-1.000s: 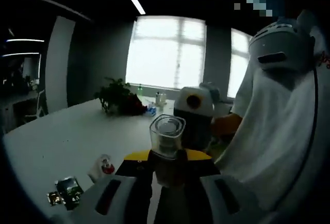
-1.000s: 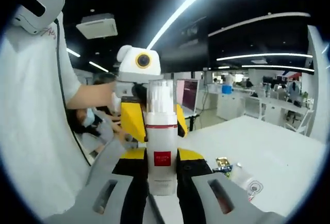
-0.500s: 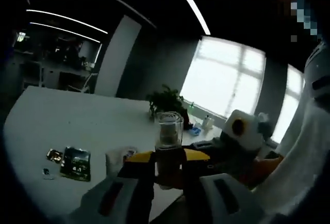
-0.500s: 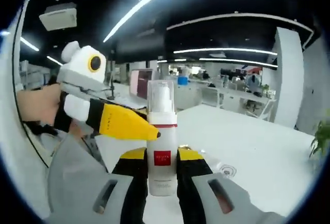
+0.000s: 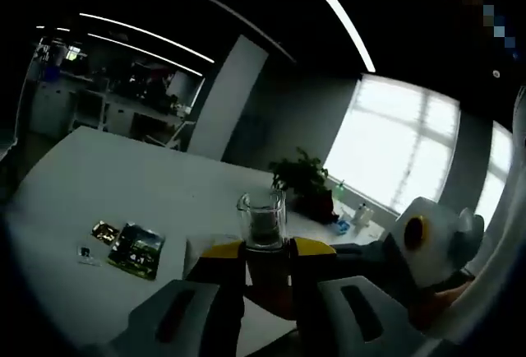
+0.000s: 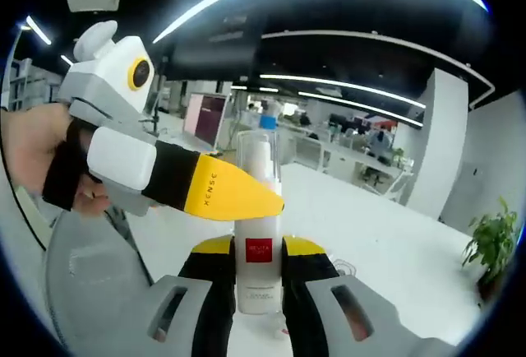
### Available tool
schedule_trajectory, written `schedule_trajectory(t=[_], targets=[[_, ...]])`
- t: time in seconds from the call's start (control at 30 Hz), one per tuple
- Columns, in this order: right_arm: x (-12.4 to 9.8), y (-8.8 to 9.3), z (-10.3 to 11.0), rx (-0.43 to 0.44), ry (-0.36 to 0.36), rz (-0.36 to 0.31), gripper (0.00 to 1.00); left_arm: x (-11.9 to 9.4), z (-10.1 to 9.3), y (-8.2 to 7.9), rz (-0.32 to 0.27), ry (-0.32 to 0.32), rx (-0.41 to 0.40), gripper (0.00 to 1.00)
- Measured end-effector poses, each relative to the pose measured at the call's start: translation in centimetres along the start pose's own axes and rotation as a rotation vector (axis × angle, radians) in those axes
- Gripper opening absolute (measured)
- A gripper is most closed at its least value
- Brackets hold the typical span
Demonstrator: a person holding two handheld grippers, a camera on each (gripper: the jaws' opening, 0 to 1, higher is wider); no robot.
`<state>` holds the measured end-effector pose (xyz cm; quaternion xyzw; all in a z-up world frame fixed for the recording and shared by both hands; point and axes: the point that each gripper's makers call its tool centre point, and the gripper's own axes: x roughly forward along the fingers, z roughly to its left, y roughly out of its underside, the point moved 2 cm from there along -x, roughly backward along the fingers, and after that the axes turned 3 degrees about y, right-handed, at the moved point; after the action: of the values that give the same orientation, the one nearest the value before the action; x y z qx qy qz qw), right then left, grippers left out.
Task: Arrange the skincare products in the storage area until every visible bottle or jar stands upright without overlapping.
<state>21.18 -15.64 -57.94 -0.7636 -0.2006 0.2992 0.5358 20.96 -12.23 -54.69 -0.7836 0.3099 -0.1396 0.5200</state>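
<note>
1. In the right gripper view, at 6 o'clock, the right tongs (image 6: 259,279) clamp a white pump bottle (image 6: 259,246) between yellow-and-black jaws, holding it upright and lifted above the counter (image 6: 386,234).
2. The bottle is a smooth white cylinder with a small red square label, a thin red band at the shoulder and a clear plastic cap over the pump head.
3. From 9 o'clock the left tongs (image 6: 246,201) come in, held by a hand (image 6: 33,159); their yellow tapered tip lies across the bottle's upper part, though whether it touches cannot be told.
4. In the left gripper view, at 6 o'clock, the left tongs (image 5: 265,266) grip a clear cap (image 5: 263,219), glassy, squarish with rounded corners, with something darker under it.
5. At 8 o'clock on the matte white counter (image 5: 99,184) lie flat, glossy sachets (image 5: 136,250), a dark green one and smaller ones.
6. At 1 o'clock, a leafy potted plant (image 5: 304,180) stands before a bright window (image 5: 403,151).
</note>
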Motion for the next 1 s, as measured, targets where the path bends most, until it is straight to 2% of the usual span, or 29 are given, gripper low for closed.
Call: schedule_trajectory(t=[0.17, 0.4, 0.7, 0.83, 1.0], targets=[[0.1, 0.0, 0.1, 0.004, -0.004, -0.001, 0.20, 0.0, -0.1, 0.0, 0.018, 0.003, 0.039, 0.16], [0.0, 0.3, 0.2, 0.015, -0.015, -0.002, 0.21, -0.1, -0.4, 0.2, 0.055, 0.041, 0.083, 0.15], [0.0, 0.6, 0.3, -0.013, -0.019, 0.001, 0.21, -0.1, -0.4, 0.5, 0.120, 0.098, 0.130, 0.15], [0.2, 1.4, 0.6, -0.024, -0.035, 0.027, 0.22, 0.2, -0.5, 1.1, 0.186, 0.126, 0.237, 0.15], [0.0, 2.2, 0.5, -0.014, -0.043, 0.051, 0.23, 0.8, -1.2, 1.8, 0.240, 0.193, 0.317, 0.15]])
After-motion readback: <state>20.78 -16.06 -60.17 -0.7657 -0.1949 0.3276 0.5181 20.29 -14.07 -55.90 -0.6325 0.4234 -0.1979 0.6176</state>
